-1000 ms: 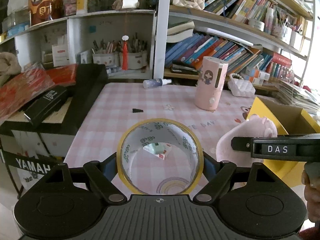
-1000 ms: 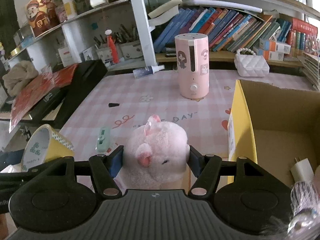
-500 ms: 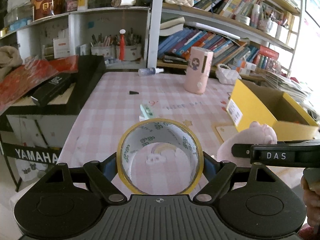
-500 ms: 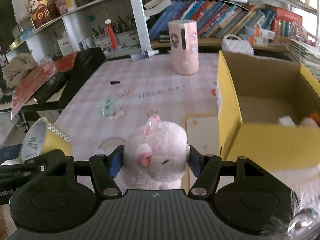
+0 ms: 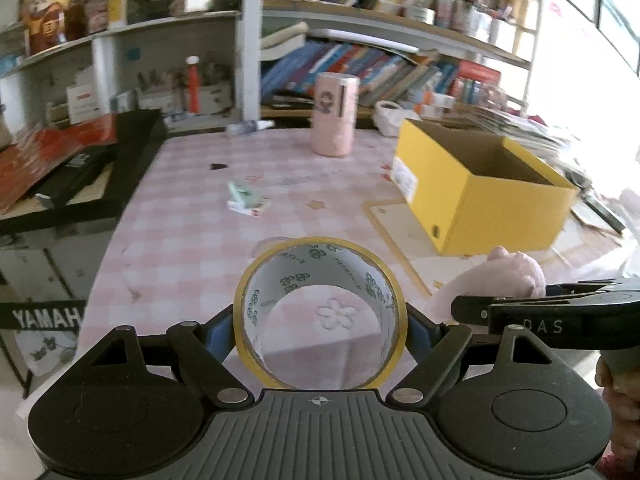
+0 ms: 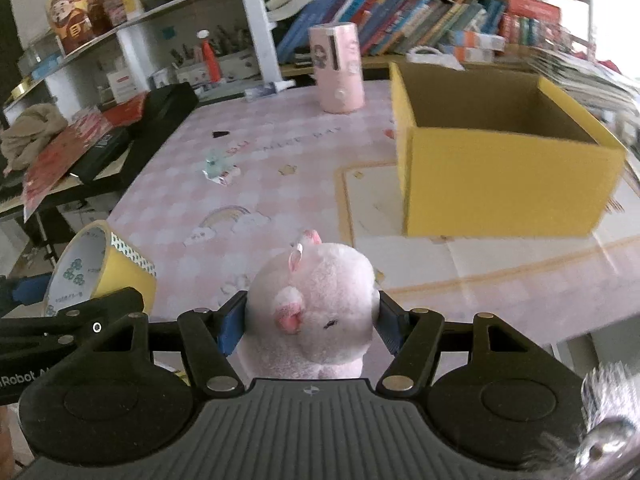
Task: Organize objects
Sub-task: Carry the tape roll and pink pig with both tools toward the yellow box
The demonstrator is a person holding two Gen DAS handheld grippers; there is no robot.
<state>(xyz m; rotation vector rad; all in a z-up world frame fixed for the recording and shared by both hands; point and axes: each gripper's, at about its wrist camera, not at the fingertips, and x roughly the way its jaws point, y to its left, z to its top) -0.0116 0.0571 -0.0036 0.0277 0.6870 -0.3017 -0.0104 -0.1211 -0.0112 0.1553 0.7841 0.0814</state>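
Left wrist view: a black keyboard (image 5: 120, 168) lies at 10 o'clock, a small packet (image 5: 246, 200) on the table (image 5: 180, 248) at 11, a pink cylinder (image 5: 334, 114) at 12, a yellow box (image 5: 480, 196) at 2. The left gripper (image 5: 320, 326) clamps a tape roll (image 5: 320, 316) at centre. Right wrist view: the tape (image 6: 100, 268) sits at 9 o'clock, and the right gripper (image 6: 310, 322) squeezes a pink plush (image 6: 312, 312) at centre, the box (image 6: 504, 184) at 1.

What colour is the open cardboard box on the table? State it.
The box is bright yellow outside and plain brown cardboard inside; the right wrist view shows it best.
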